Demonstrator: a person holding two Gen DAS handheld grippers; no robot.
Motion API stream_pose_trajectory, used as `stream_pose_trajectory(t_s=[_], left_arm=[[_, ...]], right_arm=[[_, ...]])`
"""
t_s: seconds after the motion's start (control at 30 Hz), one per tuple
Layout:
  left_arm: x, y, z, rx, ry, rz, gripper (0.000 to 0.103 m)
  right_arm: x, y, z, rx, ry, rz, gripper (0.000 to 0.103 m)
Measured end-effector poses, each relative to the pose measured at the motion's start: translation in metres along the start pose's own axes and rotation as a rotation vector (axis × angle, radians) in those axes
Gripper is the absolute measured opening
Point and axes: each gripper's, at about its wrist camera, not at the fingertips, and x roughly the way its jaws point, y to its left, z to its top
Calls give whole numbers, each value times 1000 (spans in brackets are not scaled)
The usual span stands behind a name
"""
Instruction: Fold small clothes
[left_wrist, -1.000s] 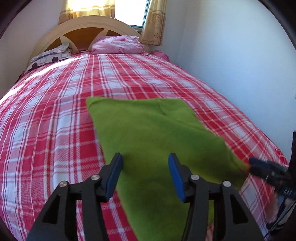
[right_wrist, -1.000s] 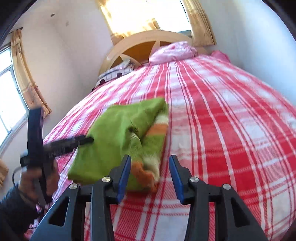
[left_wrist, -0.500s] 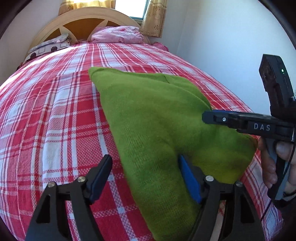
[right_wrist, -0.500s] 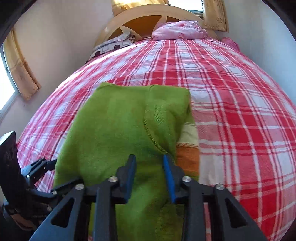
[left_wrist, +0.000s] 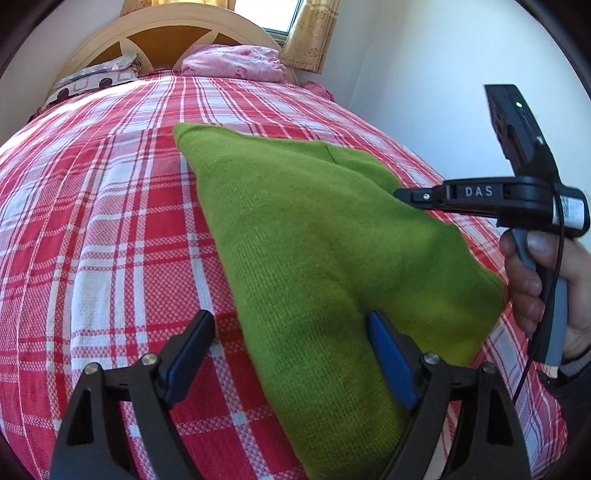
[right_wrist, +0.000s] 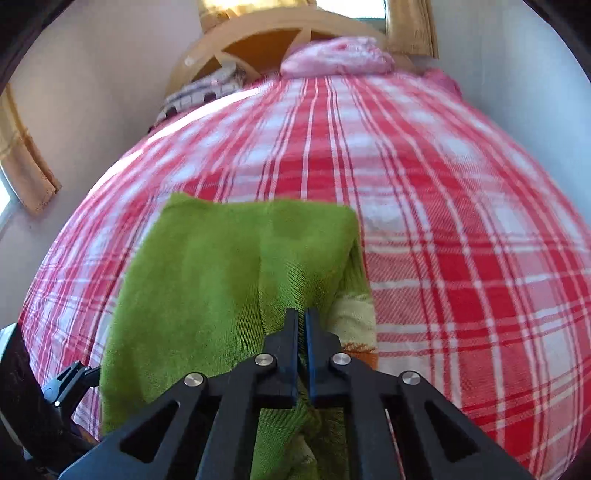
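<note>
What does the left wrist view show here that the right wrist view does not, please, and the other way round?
Only the left wrist view shows the open left gripper straddling the near edge of the green garment, and the person's hand holding the right gripper's handle. Only the right wrist view shows the right gripper shut on the green garment, the garment's cream and orange striped part and a second curtain on the left wall. Both show the red plaid bedspread, pink pillow and headboard.
</note>
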Motion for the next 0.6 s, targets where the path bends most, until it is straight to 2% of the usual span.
stream_pose_trajectory(t_s=[0.07, 0.17, 0.23, 0.3, 0.4, 0.47, 0.53, 0.57, 0.6], left_arm=[[1, -2, 0, 8, 6, 23, 97], [6, -11, -1, 54, 28, 57, 100], [7, -15, -2, 72, 40, 69, 102], [7, -13, -2, 66, 41, 68, 102], [6, -11, -2, 59, 42, 65, 103], [7, -12, -2, 61, 44, 66, 103], [7, -12, -2, 61, 45, 66, 103], [7, -12, -2, 61, 45, 66, 103], [7, -12, -2, 61, 45, 67, 103]], right_arm=[[-6, -5, 1, 0, -31, -37, 2], [19, -11, -5, -31, 37, -83, 2], [23, -10, -8, -57, 33, -90, 3], [9, -7, -8, -41, -8, -103, 17], [-27, 15, -13, -88, -111, -42, 23], [-44, 39, -22, -167, -142, 48, 26], [-40, 55, -32, -226, -84, 117, 26], [-34, 57, -36, -237, -55, 115, 26], [-27, 56, -39, -242, -34, 78, 26]])
